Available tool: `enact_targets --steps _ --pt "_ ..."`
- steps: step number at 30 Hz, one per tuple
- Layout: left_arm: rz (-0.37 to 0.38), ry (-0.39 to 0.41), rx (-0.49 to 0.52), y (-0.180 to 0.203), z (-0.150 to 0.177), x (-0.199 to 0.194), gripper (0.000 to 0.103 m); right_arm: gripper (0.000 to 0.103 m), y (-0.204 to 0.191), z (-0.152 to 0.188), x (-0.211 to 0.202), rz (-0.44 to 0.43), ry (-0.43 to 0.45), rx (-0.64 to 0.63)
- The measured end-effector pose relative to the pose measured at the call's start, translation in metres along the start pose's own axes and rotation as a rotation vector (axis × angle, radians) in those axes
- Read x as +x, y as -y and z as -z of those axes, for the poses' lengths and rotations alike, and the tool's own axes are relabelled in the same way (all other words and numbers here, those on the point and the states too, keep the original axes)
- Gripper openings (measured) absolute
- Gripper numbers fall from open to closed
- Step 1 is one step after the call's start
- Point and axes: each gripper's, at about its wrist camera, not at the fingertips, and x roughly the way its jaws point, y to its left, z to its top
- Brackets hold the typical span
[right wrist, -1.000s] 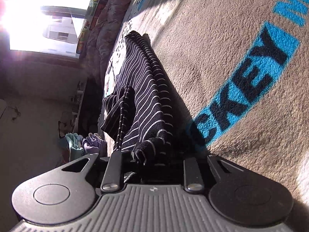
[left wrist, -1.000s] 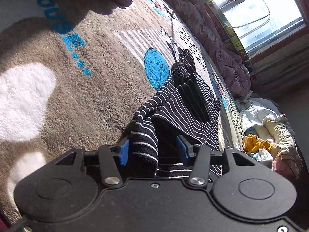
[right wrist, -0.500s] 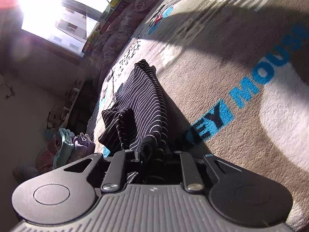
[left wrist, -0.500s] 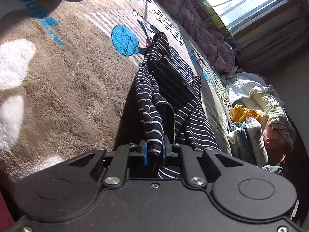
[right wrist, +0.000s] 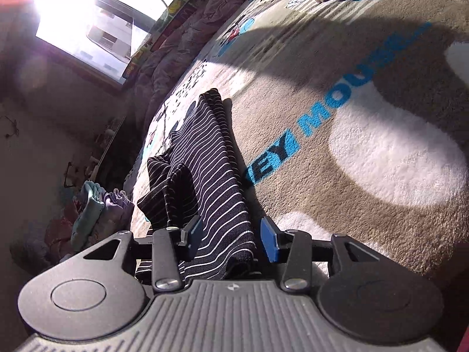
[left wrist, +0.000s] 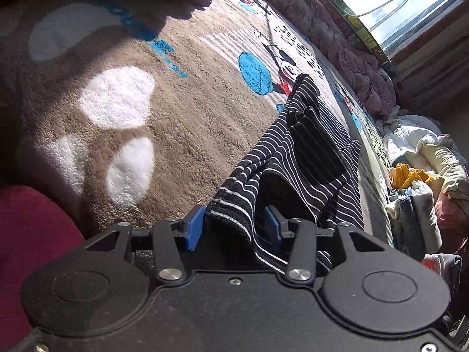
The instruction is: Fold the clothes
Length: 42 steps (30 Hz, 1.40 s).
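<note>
Both grippers parted around the striped garment on the carpet

The left gripper (left wrist: 234,227) has its blue pads spread wide, and the near end of the black striped garment (left wrist: 304,152) lies loose between them; the right gripper (right wrist: 231,234) is spread the same way over the other near end of it (right wrist: 205,164). The garment lies bunched on the brown Mickey Mouse carpet (left wrist: 181,135). Only the left view shows a pile of clothes (left wrist: 416,182) at the right; only the right view shows the blue letters (right wrist: 337,111).

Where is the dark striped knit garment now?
The dark striped knit garment lies on the brown plush Mickey Mouse blanket, its near edge between the open left gripper and right gripper.
</note>
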Motion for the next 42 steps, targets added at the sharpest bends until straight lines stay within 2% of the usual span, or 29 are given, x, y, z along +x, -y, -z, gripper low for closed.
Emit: enact_targets --steps 3,6,8,10,13,16,19,21,22,23,24,25,29,32,36,42 --pt "-0.023 0.059 0.019 0.003 -0.003 -0.012 0.043 0.052 0.008 -0.009 -0.003 -0.015 0.024 -0.032" --pt "0.018 0.069 0.053 0.015 -0.004 -0.015 0.043 0.053 0.017 -0.008 0.002 -0.035 0.022 -0.044" --pt "0.073 0.035 0.048 0.022 -0.004 -0.008 0.043 0.058 0.025 -0.002 0.007 -0.056 -0.005 -0.033" --pt "0.094 0.005 0.036 0.028 -0.002 0.003 0.043 0.066 0.028 0.003 0.013 -0.067 -0.031 -0.041" --pt "0.121 -0.025 0.004 0.034 -0.003 0.018 0.043 0.067 0.031 0.006 0.02 -0.079 -0.05 -0.057" --pt "0.133 -0.051 -0.041 0.038 -0.007 0.032 0.043 0.068 0.027 0.006 0.022 -0.086 -0.037 -0.101" --pt "0.122 -0.041 -0.032 0.047 -0.012 0.045 0.044 0.068 0.018 0.01 0.025 -0.059 -0.01 -0.21" --pt "0.108 -0.04 -0.026 0.051 -0.015 0.053 0.042 0.073 0.013 0.013 0.029 -0.048 -0.004 -0.263" --pt "0.101 -0.04 -0.023 0.053 -0.016 0.057 0.035 0.075 0.011 0.014 0.031 -0.042 -0.001 -0.289" --pt "0.095 -0.04 -0.005 0.055 -0.018 0.06 0.015 0.078 0.009 0.016 0.032 -0.04 0.001 -0.308" --pt "0.088 -0.027 0.02 0.057 -0.021 0.059 0.005 0.081 0.008 0.017 0.033 -0.041 0.001 -0.317" --pt "0.079 -0.011 0.045 0.059 -0.025 0.058 0.003 0.082 0.008 0.017 0.034 -0.043 0.0 -0.326" --pt "0.077 0.073 0.136 0.061 -0.052 0.042 0.002 0.084 0.011 0.017 0.035 -0.06 -0.002 -0.325" --pt "0.076 0.119 0.199 0.061 -0.084 0.033 0.002 0.091 0.01 0.018 0.038 -0.073 -0.003 -0.331" --pt "0.022 0.195 0.303 0.063 -0.13 0.022 0.002 0.101 0.002 0.025 0.044 -0.061 -0.003 -0.398" --pt "-0.078 0.294 0.401 0.049 -0.181 0.01 0.002 0.103 -0.006 0.032 0.049 -0.03 0.006 -0.484"
